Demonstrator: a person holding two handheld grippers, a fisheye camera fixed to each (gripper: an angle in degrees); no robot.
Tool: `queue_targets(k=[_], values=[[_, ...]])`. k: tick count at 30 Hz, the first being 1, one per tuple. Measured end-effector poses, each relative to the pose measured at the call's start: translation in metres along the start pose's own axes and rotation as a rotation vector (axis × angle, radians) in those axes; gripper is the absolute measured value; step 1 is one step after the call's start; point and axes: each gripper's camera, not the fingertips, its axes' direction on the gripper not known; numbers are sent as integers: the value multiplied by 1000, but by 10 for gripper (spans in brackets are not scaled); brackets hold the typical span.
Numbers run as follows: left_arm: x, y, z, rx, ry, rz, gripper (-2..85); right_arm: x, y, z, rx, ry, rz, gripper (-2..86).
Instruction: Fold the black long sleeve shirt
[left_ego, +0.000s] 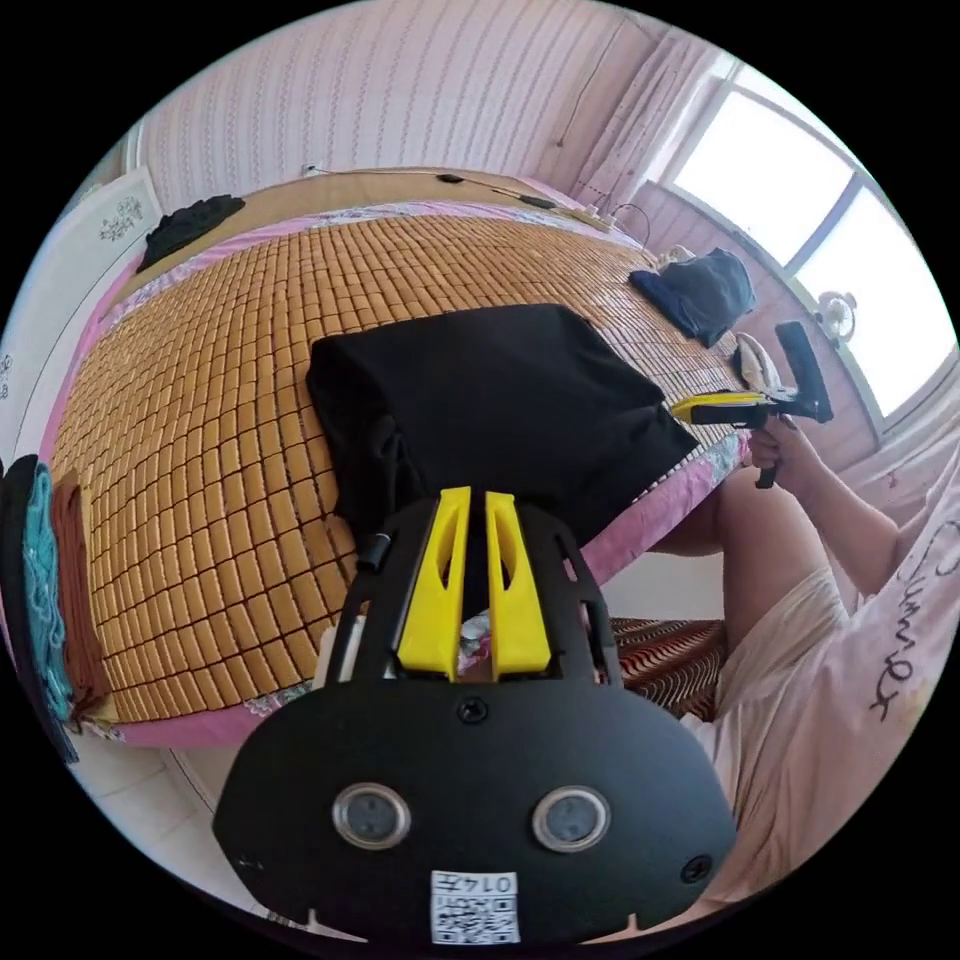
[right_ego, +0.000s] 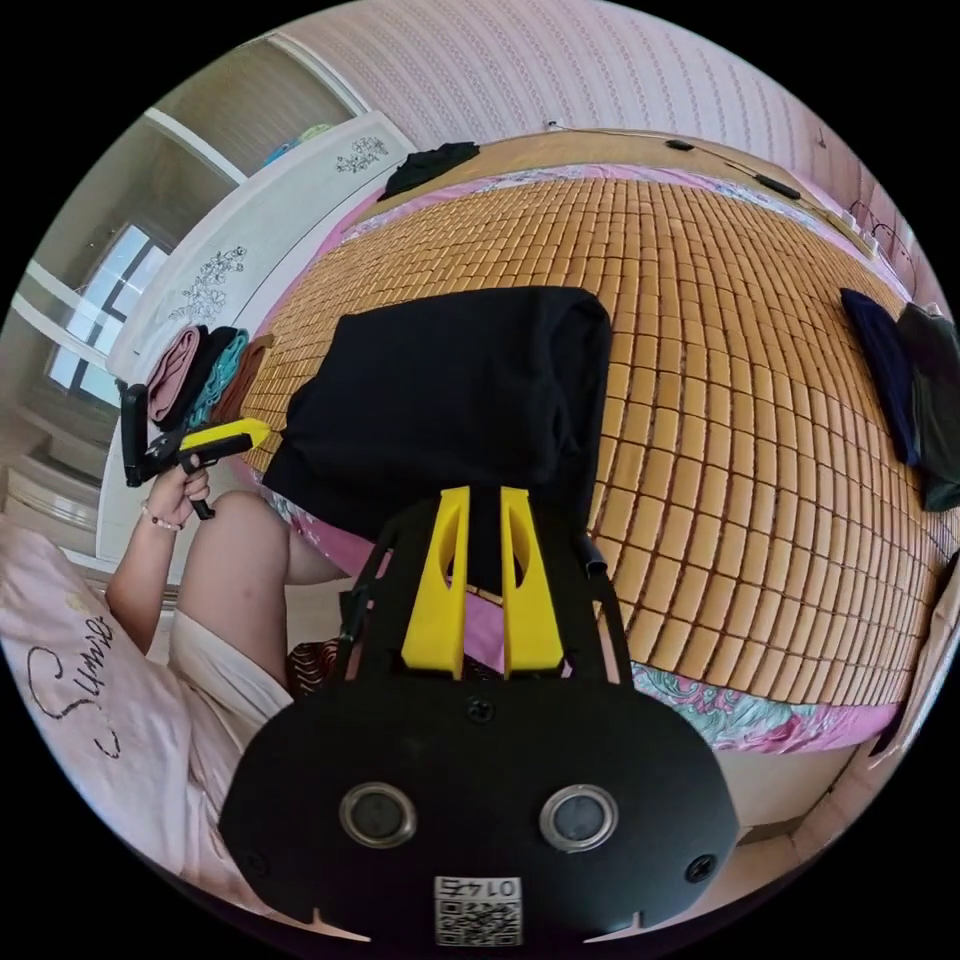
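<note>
Left gripper view: my left gripper (left_ego: 478, 500) and right gripper (right_ego: 485, 495) each pinch the black long sleeve shirt (left_ego: 490, 400); I'd lift evenly, keeping edges aligned.

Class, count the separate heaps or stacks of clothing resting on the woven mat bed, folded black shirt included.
4. Black shirt at the near edge; a dark garment at the far corner; a dark pile along one side; a coloured stack opposite. More may be hidden.
</note>
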Motion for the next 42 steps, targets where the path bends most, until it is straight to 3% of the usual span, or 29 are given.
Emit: queue_targets(k=[3, 8, 16, 21, 25, 27, 31, 34, 36, 42], values=[[42, -5, 36, -46, 61, 128, 67, -25, -10, 55, -60, 0, -60, 83], [57, -13, 86, -121, -33, 153, 35, -34, -33, 102, -50, 33, -59, 31], [26, -3, 67, -244, 231, 116, 27, -11, -44, 137, -273, -271, -1, 8], [24, 8, 73, -310, 147, 119, 49, -12, -56, 185, -324, -208, 0, 5], [40, 7, 54, -145, 112, 201, 33, -45, -79, 204, -294, -16, -166, 0], [47, -1, 61, -56, 124, 216, 19, -78, -113, 226, -249, 178, -307, -4], [67, -18, 103, -15, 59, 240, -6, -124, -184, 280, -189, 249, -466, -9], [80, -5, 134, -77, 18, 333, -9, -150, -243, 343, -255, 338, -544, -9], [84, 9, 137, -10, -15, 390, -9, -158, -276, 402, -327, 429, -565, -9], [75, 8, 147, -44, 28, 426, -10, -174, -316, 475, -513, 401, -615, -8]])
